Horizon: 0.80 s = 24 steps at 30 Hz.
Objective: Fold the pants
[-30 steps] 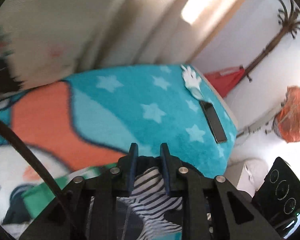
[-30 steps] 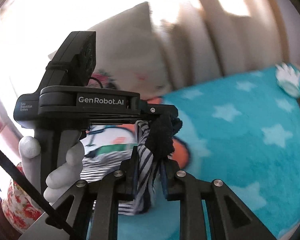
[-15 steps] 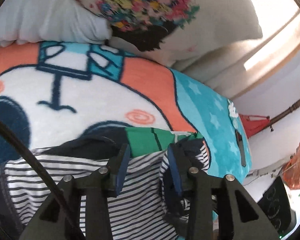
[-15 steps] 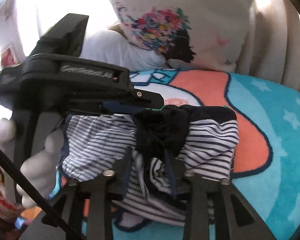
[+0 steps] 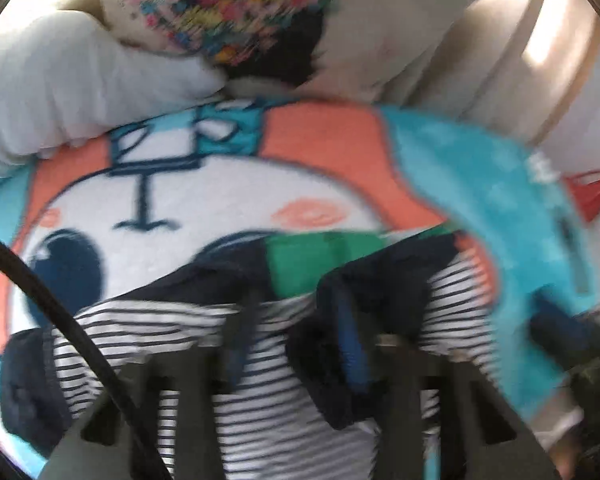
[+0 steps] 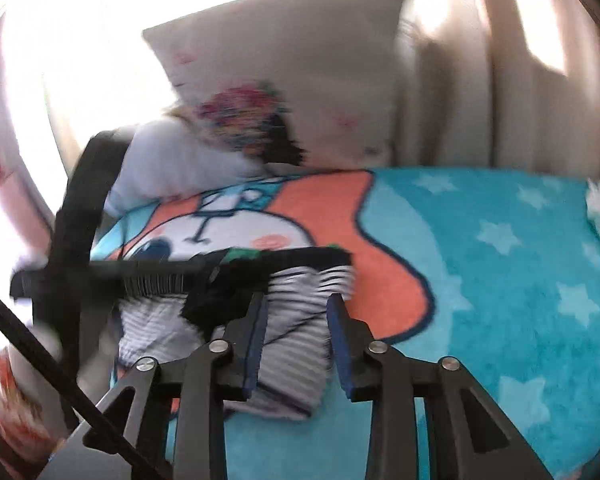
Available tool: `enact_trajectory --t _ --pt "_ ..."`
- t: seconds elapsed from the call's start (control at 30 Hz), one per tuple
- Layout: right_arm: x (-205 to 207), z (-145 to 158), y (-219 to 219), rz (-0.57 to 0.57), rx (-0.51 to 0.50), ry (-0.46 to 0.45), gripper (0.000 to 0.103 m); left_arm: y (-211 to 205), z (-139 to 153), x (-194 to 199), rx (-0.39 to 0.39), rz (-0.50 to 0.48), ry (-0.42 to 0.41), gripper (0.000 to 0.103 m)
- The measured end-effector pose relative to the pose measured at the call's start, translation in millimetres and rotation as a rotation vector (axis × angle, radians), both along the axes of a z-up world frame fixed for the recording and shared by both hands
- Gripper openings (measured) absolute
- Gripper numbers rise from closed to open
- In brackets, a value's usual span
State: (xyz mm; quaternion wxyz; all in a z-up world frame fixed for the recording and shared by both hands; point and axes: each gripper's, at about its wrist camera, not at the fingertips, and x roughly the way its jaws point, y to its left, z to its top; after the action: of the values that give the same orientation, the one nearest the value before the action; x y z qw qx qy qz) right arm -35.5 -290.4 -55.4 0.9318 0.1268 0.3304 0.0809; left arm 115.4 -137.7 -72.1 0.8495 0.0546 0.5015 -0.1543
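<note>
Spread across the bed, a cartoon blanket (image 6: 480,280) carries the folded striped pants (image 6: 292,340) near its front edge. Both jaws have just been closing: right hand-held gripper (image 6: 296,344) spread around the pants, left hand-held gripper (image 5: 296,336) likewise spread over them. Farther back leans a floral pillow (image 6: 284,80).

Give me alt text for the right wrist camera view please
Striped pants lie folded on a turquoise star blanket, the right gripper over them with jaws apart. The left gripper reaches across their far edge; a floral pillow leans behind.
</note>
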Motion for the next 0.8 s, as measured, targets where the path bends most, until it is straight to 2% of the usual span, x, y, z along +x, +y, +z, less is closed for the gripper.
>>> enact_trajectory --t 0.17,0.27,0.33,0.43,0.53,0.63,0.73,0.8 --pt "26 5 14 0.082 0.017 0.043 0.028 20 -2 -5 -0.029 0.048 -0.004 0.029" --pt "57 -4 33 0.145 -0.001 0.146 0.028 28 -3 -14 -0.033 0.056 -0.015 0.029" --pt "79 -15 45 0.129 -0.061 0.214 0.028 26 -3 -20 -0.028 0.058 -0.033 0.029" --pt "109 -31 51 0.117 -0.048 0.283 0.028 22 -3 -25 -0.028 0.048 -0.052 0.029" --pt "109 -19 48 0.134 0.004 0.236 0.028 33 2 -30 -0.096 0.031 -0.023 0.029" --pt "89 3 32 0.134 0.097 0.132 0.028 48 12 -36 -0.156 0.041 -0.013 0.029" --pt "64 10 19 0.044 0.015 0.105 0.028 50 24 -31 -0.169 0.039 -0.025 0.031" --pt "47 4 14 0.019 -0.024 0.103 0.028 41 29 -21 -0.15 0.034 -0.041 0.037"
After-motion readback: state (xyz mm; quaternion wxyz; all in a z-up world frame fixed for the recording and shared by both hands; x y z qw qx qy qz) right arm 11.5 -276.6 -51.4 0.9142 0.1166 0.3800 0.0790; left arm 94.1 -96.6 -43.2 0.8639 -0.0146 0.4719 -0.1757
